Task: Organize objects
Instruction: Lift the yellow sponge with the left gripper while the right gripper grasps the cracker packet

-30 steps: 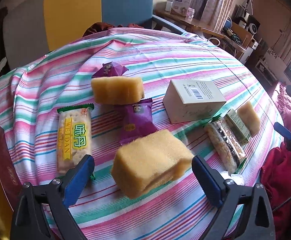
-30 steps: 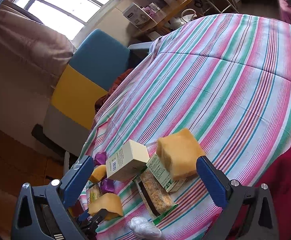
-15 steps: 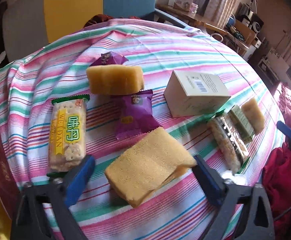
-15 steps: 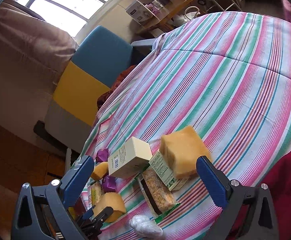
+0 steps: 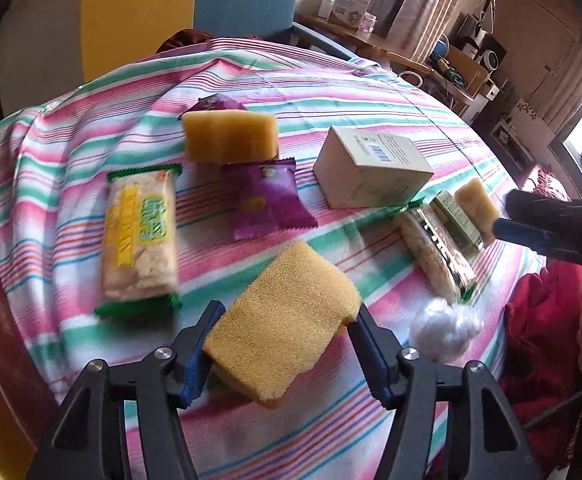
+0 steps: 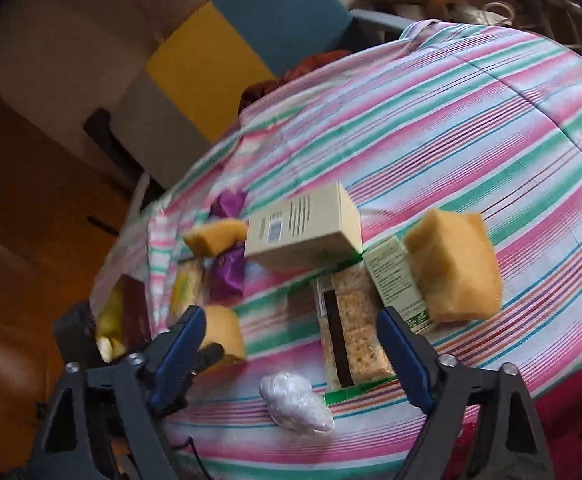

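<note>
Left wrist view: shows left gripper [image 5: 287,308] at 6 o'clock, jaws just closing, about half spread, both blue pads pressed to the flanks of the near sponge [image 5: 283,336]; reads as a grip, with the sponge tilted on the striped cloth [image 5: 331,92]. Taking the near sponge as dial centre: places green-edged cracker pack [image 5: 141,236] at 10 o'clock, purple packet [image 5: 267,198] at 12 o'clock, far sponge [image 5: 229,136] beyond it at 11 o'clock and lying on a second purple packet [image 5: 215,102], white box [image 5: 371,168] at 1 o'clock, apart from the rest. Puts long cracker bar [image 5: 435,256] at 2 o'clock, touching a green-label packet [image 5: 457,220], with a third sponge [image 5: 475,204] on that packet's far side. Puts plastic wad [image 5: 445,328] at 3 o'clock, near the bar's end. Right wrist view: shows right gripper [image 6: 289,314] at 6 o'clock, jaws just closing yet wide apart, pads pressing nothing; has the long cracker bar's near end and the plastic wad between the fingers, untouched. Shows motion blur in both views.
</note>
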Tool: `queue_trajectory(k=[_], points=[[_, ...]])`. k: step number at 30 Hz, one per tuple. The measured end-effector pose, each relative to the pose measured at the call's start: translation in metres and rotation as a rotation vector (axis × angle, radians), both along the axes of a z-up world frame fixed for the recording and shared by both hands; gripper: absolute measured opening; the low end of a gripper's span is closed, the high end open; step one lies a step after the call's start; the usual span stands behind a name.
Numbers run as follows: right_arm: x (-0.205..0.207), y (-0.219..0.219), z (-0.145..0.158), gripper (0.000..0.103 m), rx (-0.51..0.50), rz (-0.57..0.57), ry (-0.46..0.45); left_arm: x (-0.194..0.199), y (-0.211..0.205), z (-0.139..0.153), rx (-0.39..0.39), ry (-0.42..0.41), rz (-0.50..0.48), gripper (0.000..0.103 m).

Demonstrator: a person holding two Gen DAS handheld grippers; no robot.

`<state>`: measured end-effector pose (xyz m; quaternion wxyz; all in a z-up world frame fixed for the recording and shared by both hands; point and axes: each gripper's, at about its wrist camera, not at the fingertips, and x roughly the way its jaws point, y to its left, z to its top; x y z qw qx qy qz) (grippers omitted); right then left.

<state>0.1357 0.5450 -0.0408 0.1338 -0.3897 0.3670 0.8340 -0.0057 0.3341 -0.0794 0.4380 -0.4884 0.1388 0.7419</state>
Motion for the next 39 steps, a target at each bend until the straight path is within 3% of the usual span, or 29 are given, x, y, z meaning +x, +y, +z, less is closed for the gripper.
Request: queue_trajectory(k=[10,18,20,22,24,39], points=[[-0.041,-0.004,-0.032,0.08,0.048,0.066,-0.291,0.012,-0.032,0.011,0.034,-0.001,0.015,0.064],[-0.06,0.002,-0.054,0.079,0.094,0.03,-0.391,0.019,-0.055,0.027,0.078,0.008,0.021,0.064],[-0.067,0.001,-0.061,0.07,0.115,0.046,-0.428,0.02,-0.062,0.031,0.095,0.005,0.034,0.064],[-0.074,-0.005,-0.064,0.053,0.209,0.055,-0.478,0.021,-0.071,0.037,0.117,0.01,0.045,0.064],[-0.077,-0.008,-0.065,0.051,0.25,0.065,-0.494,0.021,-0.079,0.043,0.134,0.016,0.056,0.064],[-0.078,-0.007,-0.066,0.051,0.293,0.063,-0.498,0.003,-0.158,0.074,0.205,0.062,0.225,0.064]])
